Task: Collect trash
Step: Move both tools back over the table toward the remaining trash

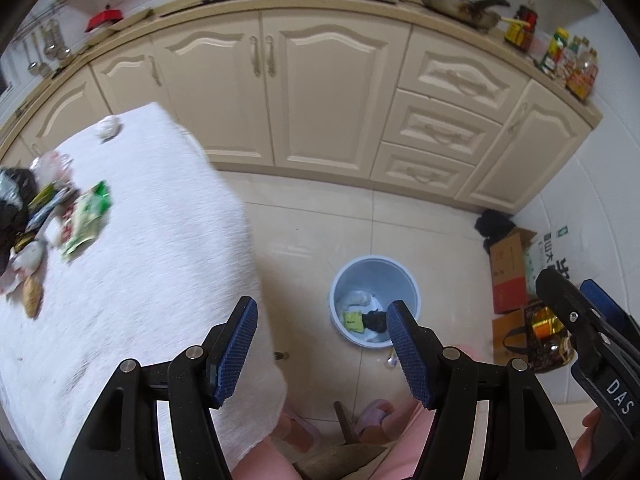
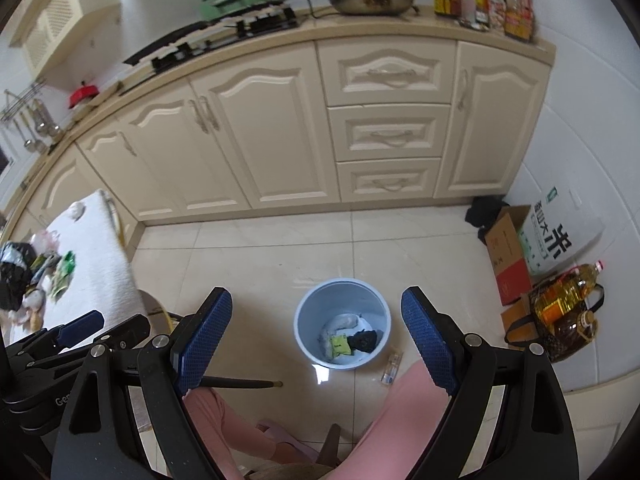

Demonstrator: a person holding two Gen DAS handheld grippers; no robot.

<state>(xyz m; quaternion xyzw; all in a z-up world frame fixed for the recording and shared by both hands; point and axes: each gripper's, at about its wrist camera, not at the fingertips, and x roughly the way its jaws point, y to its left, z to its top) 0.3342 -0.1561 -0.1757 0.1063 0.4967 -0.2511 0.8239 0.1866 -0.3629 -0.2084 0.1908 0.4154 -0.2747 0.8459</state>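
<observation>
Left wrist view: left claw (image 1: 322, 346) held above the floor, jaws apart w/ nothing between them; its left finger overlaps the near right edge of the bench (image 1: 160, 260), a white-clothed top whose right edge runs diagonally down the frame; to the right of that edge, open tiled floor (image 1: 304, 216) reaches to the cream cabinets (image 1: 280, 92). Trash pile (image 1: 48, 220) (green wrapper, black bag, assorted packets) lies at the bench's far left, well apart from the left claw; a crumpled white wad (image 1: 108, 127) sits alone near the far bench corner. Blue bin (image 1: 374, 304) stands on the floor just beyond the claw tips, partly behind the right finger; inside: yellow packet, black scrap, white paper.

Right wrist view: right claw (image 2: 318, 332) jaws wide apart, empty; bin seen between the fingers, below and ahead; small clear item (image 2: 391, 367) on the floor just beside the bin's right. Boxes and an oil bottle (image 2: 568, 296) crowd the right wall; person's pink-trousered legs (image 2: 404, 412) below both claws.
</observation>
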